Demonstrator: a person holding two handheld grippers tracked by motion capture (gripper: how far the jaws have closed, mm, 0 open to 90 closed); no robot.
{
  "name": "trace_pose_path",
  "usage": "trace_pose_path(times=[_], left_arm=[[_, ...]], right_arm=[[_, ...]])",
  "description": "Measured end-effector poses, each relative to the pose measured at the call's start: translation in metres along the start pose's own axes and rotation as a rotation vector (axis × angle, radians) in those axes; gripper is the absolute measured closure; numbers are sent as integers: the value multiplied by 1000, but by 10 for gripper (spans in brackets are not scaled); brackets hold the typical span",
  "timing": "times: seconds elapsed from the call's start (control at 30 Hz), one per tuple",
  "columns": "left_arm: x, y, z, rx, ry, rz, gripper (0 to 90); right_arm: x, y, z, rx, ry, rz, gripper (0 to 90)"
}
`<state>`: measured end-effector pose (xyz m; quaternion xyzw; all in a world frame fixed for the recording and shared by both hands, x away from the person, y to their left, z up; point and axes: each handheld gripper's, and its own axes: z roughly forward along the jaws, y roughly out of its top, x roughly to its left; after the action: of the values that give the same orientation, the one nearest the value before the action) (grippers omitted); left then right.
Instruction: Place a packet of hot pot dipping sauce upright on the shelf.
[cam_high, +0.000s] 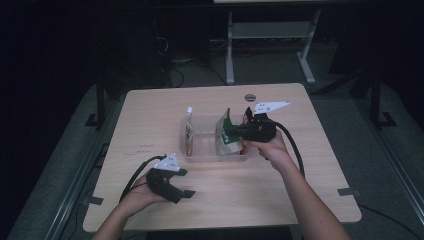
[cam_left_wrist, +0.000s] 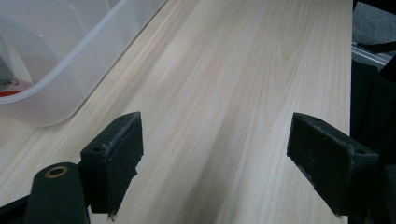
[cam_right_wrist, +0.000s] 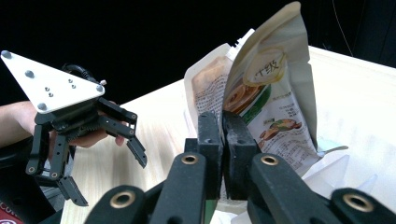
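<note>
Left gripper (cam_high: 176, 186) rests near the table (cam_high: 150, 125) front edge, jaws wide, holding nothing. Farther off, right gripper (cam_high: 231, 134) pinches a pouch (cam_right_wrist: 268, 100), upright at the bin's (cam_high: 200, 156) right end; 1 more pouch (cam_high: 189, 129) stands left.

The table (cam_high: 150, 120) is lit evenly from above, while the room beyond is left nearly black. Soft shadows are cast under the left gripper (cam_high: 181, 182). Slight blur is seen on the near jaws in both gripper views.

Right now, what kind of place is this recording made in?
Probably a lab or workshop bench: a bare wooden table on a dark floor, cables and metal desk legs behind it, and a clear plastic bin of snack pouches.
</note>
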<state>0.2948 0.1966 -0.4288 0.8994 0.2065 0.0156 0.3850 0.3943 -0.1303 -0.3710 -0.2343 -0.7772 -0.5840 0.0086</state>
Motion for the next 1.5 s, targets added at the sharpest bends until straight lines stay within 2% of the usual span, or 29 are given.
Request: trace_pose_path(times=[0.13, 0.33, 0.47, 0.53, 0.6, 0.77, 0.9, 0.97, 1.07, 1.23, 1.5], left_arm=[[0, 0, 0, 4, -2, -1, 182], [0, 0, 0, 2, -5, 7, 182], [-1, 0, 1, 4, -5, 16, 179], [-1, 1, 1, 5, -5, 16, 177], [-1, 0, 1, 3, -8, 8, 177], [0, 0, 1, 2, -8, 14, 175], [0, 0, 0, -1, -7, 17, 171], [-1, 0, 0, -12, -4, 5, 171], [-1, 0, -3, -7, 3, 16, 171], [-6, 2, -7, -33, 2, 10, 171], [-9, 7, -14, -38, -4, 11, 171]], right_arm=[[2, 1, -2, 4, -11, -8, 810], [5, 1, -2, 10, -31, -27, 685], [9, 2, -1, 20, -48, -47, 535], [12, 3, 0, 28, -79, -64, 490], [14, 3, 0, 27, -87, -73, 451], [17, 4, -4, 25, -97, -78, 410], [22, 5, -10, 34, -124, -91, 386], [25, 5, -13, 40, -131, -99, 376], [32, 4, -18, 58, -159, -121, 354], [40, -6, -25, 60, -159, -123, 323], [51, -28, -37, 92, -168, -118, 289]])
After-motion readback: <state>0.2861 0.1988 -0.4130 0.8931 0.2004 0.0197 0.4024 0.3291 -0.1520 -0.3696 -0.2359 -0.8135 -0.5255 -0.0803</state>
